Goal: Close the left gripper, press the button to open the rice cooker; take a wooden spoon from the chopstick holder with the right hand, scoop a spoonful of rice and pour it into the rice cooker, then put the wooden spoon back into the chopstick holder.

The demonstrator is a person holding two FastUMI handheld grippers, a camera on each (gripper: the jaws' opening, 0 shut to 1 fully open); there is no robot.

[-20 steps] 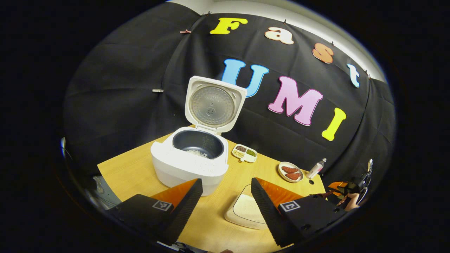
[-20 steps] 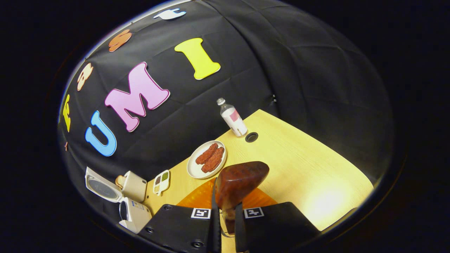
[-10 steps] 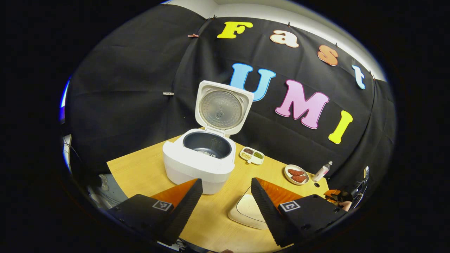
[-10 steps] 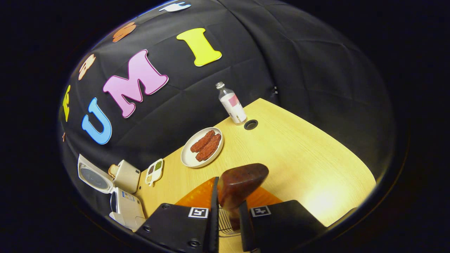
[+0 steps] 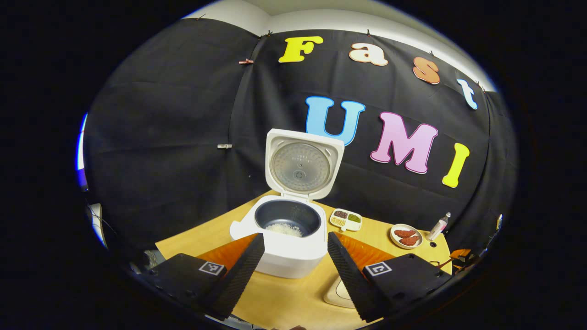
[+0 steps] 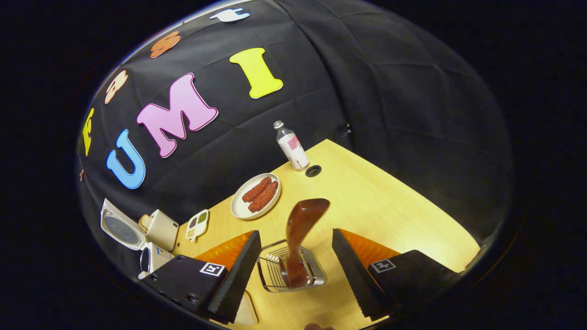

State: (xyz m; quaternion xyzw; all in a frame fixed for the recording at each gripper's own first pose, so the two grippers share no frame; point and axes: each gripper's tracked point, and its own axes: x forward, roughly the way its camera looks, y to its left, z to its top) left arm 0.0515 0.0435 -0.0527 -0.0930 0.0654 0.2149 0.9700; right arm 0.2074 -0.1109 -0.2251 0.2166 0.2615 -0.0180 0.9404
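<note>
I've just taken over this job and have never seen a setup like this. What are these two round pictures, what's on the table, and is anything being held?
There is no robot arm: a person holds a two-finger gripper in each hand, and each carries a camera looking along its own fingers.

In the left gripper view, the left gripper is open, facing the white rice cooker, whose lid stands up, with some rice in the pot.

In the right gripper view, the right gripper is open too. Between its fingers the dark wooden spoon stands in the wire chopstick holder; nothing is held.

On the light wooden table are also a white plate of reddish food, a clear bottle and a small divided dish of grains.
</note>
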